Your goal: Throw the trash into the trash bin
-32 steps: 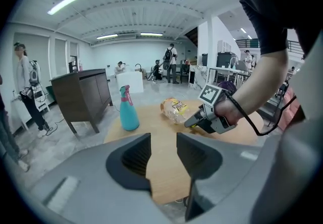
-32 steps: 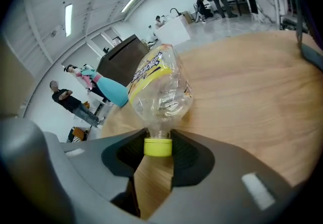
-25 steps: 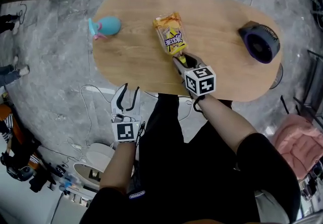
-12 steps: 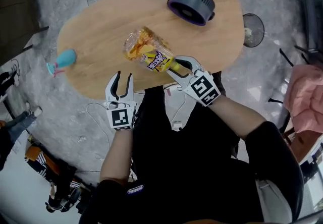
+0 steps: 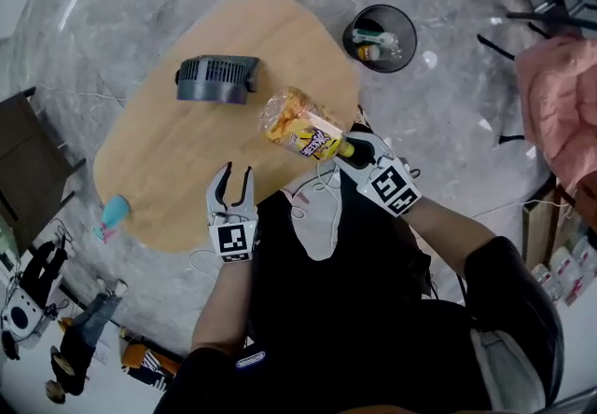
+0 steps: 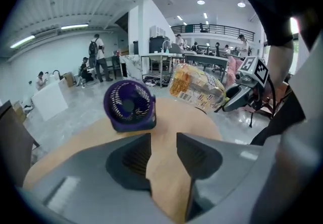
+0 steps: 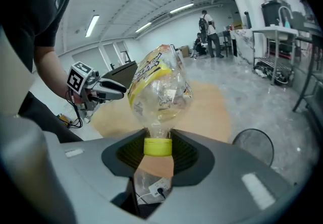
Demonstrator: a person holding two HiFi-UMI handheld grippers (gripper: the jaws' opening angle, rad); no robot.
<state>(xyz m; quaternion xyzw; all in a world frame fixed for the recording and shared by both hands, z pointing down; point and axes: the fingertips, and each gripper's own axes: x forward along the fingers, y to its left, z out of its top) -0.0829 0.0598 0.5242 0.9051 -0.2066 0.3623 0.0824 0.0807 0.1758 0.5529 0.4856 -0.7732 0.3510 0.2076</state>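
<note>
Our right hand-held gripper (image 5: 359, 149) pinches the bottle (image 5: 300, 124) at its yellow-capped neck and holds it clear above the table (image 5: 168, 160). The bottle is clear plastic, dented and empty-looking, so we judge it light, thin-walled and slick. The stiff neck is the sound place to hold, since the body would cave and slip. Our left hand-held gripper (image 5: 232, 186) is spread, with nothing between its jaws. The trash bin (image 5: 411, 30) stands on the floor ahead of the right hand-held gripper, past the table's edge, with rubbish already in it. A fan (image 5: 216, 78) sits ahead of the left hand-held gripper, well aside. We see nothing blocking the way to the bin.
</note>
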